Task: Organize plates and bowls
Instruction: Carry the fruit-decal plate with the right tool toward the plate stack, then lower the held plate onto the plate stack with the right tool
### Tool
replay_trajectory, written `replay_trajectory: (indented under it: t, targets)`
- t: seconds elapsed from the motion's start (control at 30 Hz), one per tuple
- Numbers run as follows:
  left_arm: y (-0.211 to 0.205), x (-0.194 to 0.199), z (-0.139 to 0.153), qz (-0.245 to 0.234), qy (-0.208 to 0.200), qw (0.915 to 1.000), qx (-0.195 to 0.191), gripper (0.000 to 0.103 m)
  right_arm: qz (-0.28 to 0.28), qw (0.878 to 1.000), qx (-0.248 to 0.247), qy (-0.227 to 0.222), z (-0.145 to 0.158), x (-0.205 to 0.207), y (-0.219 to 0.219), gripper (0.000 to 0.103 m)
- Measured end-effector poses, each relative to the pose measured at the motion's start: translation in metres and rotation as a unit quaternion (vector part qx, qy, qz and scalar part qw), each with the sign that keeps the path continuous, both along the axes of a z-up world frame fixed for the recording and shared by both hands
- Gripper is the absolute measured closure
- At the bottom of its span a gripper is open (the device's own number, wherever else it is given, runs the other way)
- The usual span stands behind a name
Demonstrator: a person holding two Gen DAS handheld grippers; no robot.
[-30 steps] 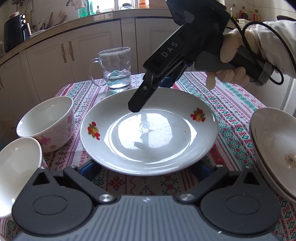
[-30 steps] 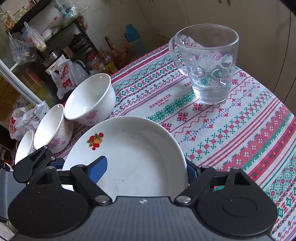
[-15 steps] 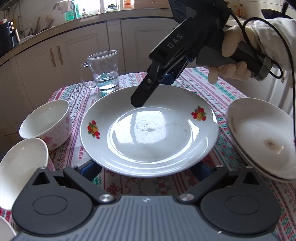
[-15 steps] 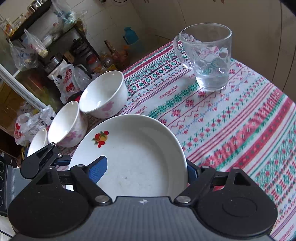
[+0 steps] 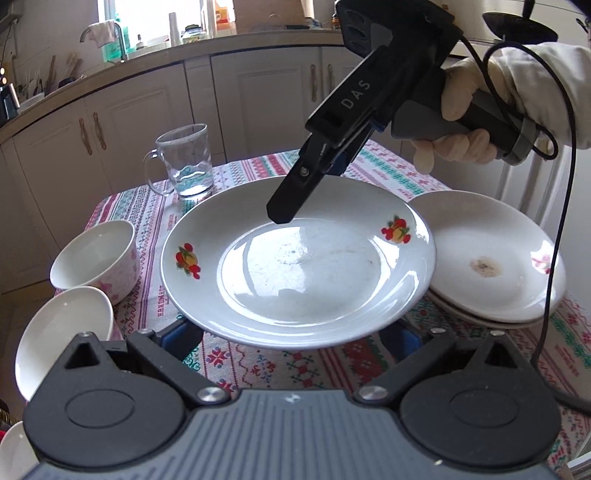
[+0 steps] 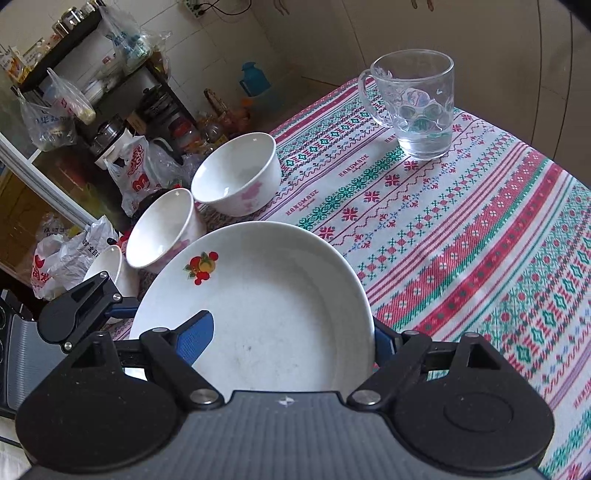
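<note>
Above the table's (image 5: pixel 388 173) middle: fruit-print plate (image 5: pixel 295 273), lifted, right gripper (image 6: pixel 291 336) and left gripper (image 5: pixel 295 332) each clamping a rim. Stacked plates (image 5: pixel 495 258) alongside.

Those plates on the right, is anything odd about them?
Yes. The top plate of the stack has a brownish dried stain near its middle, so it looks unwashed. The fruit-patterned plate shows only faint specks. Nothing looks spilled or broken.

Cream kitchen cabinets (image 5: pixel 258 88), bright window (image 5: pixel 147 18), cluttered dark shelf (image 6: pixel 92 74).
</note>
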State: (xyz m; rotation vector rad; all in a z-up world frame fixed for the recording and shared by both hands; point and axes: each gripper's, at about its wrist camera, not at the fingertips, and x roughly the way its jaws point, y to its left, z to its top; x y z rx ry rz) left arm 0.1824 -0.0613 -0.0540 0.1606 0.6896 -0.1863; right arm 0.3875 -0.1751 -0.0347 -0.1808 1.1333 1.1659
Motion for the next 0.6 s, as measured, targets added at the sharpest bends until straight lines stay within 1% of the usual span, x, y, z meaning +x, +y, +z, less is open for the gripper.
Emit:
replay_trajectory:
  t: [0.27, 0.6]
  targets:
    - [-0.008, -0.013, 0.008, -0.018, -0.002, 0.9998, 0.005, 0.002, -0.011, 1.0, 0.002, -0.012, 0.013, -0.022, -0.016, 0.013]
    - [-0.026, -0.027, 0.014, -0.049, -0.001, 0.9988, 0.004, 0.002, -0.038, 0.999, 0.009, -0.023, 0.019, -0.048, -0.048, 0.013]
